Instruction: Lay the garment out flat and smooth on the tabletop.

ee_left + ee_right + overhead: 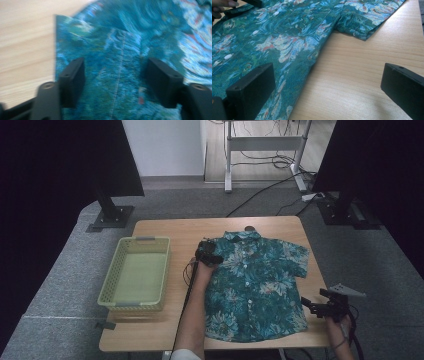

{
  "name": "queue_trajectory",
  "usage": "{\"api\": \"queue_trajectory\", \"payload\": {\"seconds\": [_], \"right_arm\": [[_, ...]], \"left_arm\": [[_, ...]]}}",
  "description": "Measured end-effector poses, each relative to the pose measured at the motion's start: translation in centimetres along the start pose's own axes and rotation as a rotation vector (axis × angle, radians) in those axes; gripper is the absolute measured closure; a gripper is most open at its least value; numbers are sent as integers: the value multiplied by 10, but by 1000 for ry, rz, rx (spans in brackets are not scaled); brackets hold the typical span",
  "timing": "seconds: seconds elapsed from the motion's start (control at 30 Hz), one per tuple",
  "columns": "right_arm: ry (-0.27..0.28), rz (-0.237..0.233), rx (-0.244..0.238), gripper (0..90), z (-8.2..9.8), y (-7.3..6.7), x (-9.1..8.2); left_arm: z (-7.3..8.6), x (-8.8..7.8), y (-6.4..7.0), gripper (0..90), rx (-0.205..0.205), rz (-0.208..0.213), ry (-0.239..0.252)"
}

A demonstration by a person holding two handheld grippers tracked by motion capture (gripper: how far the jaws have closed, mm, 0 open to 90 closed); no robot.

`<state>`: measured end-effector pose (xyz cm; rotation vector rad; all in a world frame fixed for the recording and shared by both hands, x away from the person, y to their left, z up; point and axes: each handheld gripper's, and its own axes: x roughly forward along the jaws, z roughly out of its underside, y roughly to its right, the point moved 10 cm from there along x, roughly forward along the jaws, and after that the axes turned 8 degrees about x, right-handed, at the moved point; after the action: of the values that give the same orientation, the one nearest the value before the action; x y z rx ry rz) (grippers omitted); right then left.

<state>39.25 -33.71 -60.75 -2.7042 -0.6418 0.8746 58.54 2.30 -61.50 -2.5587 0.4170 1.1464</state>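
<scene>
A teal floral short-sleeved shirt (260,285) lies flat and buttoned on the wooden table (170,232), collar at the far side. My left gripper (207,255) rests down on the shirt's left sleeve. In the left gripper view its jaws (115,67) stand apart with the sleeve fabric (120,45) lying between them; the pads do not pinch it. My right gripper (310,305) hovers at the table's near right corner beside the shirt's hem. Its jaws (329,77) are wide open over bare wood, with the shirt (287,30) to their left.
A pale green plastic basket (145,239) with nothing in it sits on the table's left side. Black stand bases (111,215) and cables (270,185) lie on the grey floor beyond the table. A small dark object (249,228) sits by the collar.
</scene>
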Motion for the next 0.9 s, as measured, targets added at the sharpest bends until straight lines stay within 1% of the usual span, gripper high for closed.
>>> {"api": "queue_trajectory", "payload": {"seconds": [0.03,0.07,0.1,0.13,0.17,0.2,0.23,0.3,0.33,0.37,0.43,0.47,0.57,0.6,0.63,0.67,0.7,0.73,0.77,0.83,0.87,0.9], "right_arm": [[-2,0,1,0,0,0,0],[-3,-1,1,0,0,0,0],[-5,-1,1,0,1,0,0],[-8,-1,1,0,1,0,0],[-8,0,0,0,1,0,0],[-9,-2,-2,0,1,-1,1],[-12,-1,-3,0,1,-1,1],[-14,-1,-5,0,2,-1,1],[-16,1,-5,0,2,0,1],[-15,2,-6,0,2,-1,1],[-16,2,-8,0,2,-1,1],[-17,3,-9,0,2,-1,1],[-19,2,-10,0,2,-1,1],[-21,2,-9,0,2,-1,2],[-23,6,-10,0,3,-1,2],[-24,7,-10,0,3,-1,2],[-26,5,-9,0,3,-1,2],[-25,6,-10,0,3,-1,2],[-25,8,-11,0,3,-1,2],[-29,10,-15,0,3,-1,3],[-29,13,-16,0,3,0,3],[-31,12,-16,0,3,-1,3]], "left_arm": [[-1,0,2,443,-6,23,9],[-1,0,2,444,-4,12,10],[-2,0,2,469,-18,26,18],[-2,0,2,528,-27,22,16],[-2,0,0,558,-36,1,17],[-3,0,-1,649,-38,1,21],[-4,-1,-2,689,-37,-14,28],[-5,-3,-4,827,-40,-29,41],[-6,-5,-7,866,-48,-49,52],[-7,-7,-9,894,-65,-43,66],[-8,-9,-14,897,-89,-48,76],[-8,-11,-17,898,-90,-57,76],[-10,-21,-33,897,-97,-103,98],[-10,-27,-42,897,-104,-138,114],[-9,-33,-53,897,-123,-176,122],[-7,-38,-64,893,-156,-198,129],[-4,-43,-75,814,-192,-200,139],[0,-48,-85,762,-226,-206,132],[4,-52,-94,761,-247,-211,127],[8,-60,-106,697,-270,-205,138],[8,-64,-109,668,-273,-197,158],[8,-67,-112,623,-280,-205,165]]}}
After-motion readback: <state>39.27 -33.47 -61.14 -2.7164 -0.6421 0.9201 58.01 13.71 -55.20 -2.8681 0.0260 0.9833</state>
